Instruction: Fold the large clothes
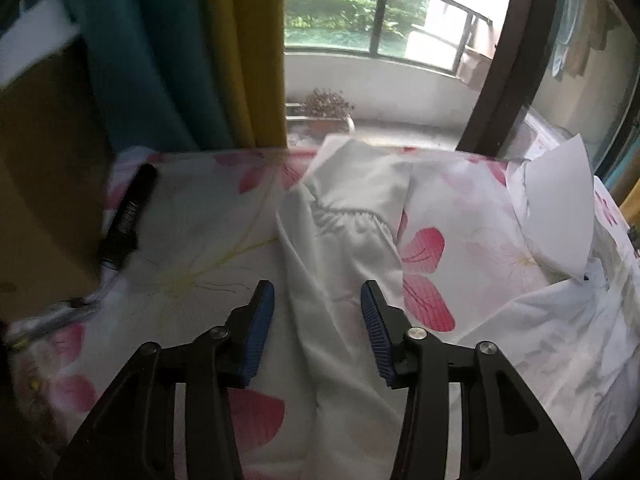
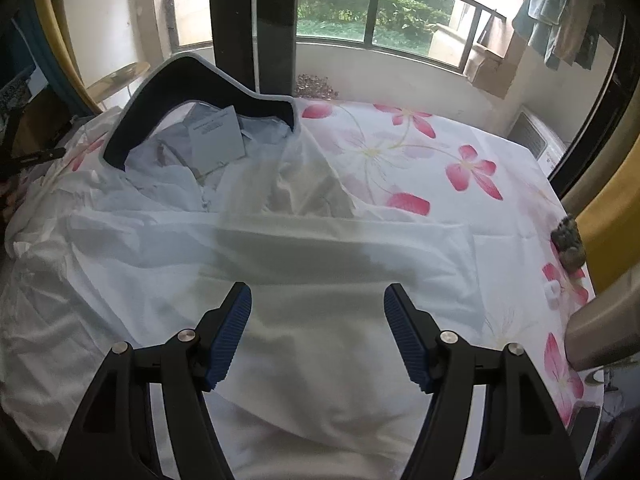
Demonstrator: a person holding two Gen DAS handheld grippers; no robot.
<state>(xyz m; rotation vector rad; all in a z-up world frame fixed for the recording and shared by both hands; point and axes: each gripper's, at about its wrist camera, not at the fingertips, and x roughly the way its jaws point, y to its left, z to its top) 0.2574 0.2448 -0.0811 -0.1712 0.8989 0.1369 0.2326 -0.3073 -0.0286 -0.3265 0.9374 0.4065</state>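
- White jacket [image 2: 280, 264] lies spread across the floral bedsheet [image 2: 460, 152], its dark navy collar [image 2: 200, 92] standing up at the far end, toward the window.
- Pale blue lining shows inside the open neck, with a square paper tag [image 2: 218, 136] lying on it.
- In the left wrist view, one sleeve [image 1: 344, 216] with a gathered elastic cuff runs away from the camera over the sheet; the collar edge [image 1: 560, 208] rises at right.
- Left gripper [image 1: 318, 300] hovers low over the sleeve, pointing along its length; blue-padded jaws spread wide, one to each side of the sleeve, nothing held.
- Right gripper [image 2: 318, 304] is angled down over the jacket's body, jaws fully apart, nothing between them; contact with the cloth cannot be told.
- A black marker-like object [image 1: 128, 216] rests on the sheet left of the sleeve, well apart.
- Beyond the bed: yellow curtain [image 1: 256, 52], potted plant [image 1: 326, 110], balcony railing.
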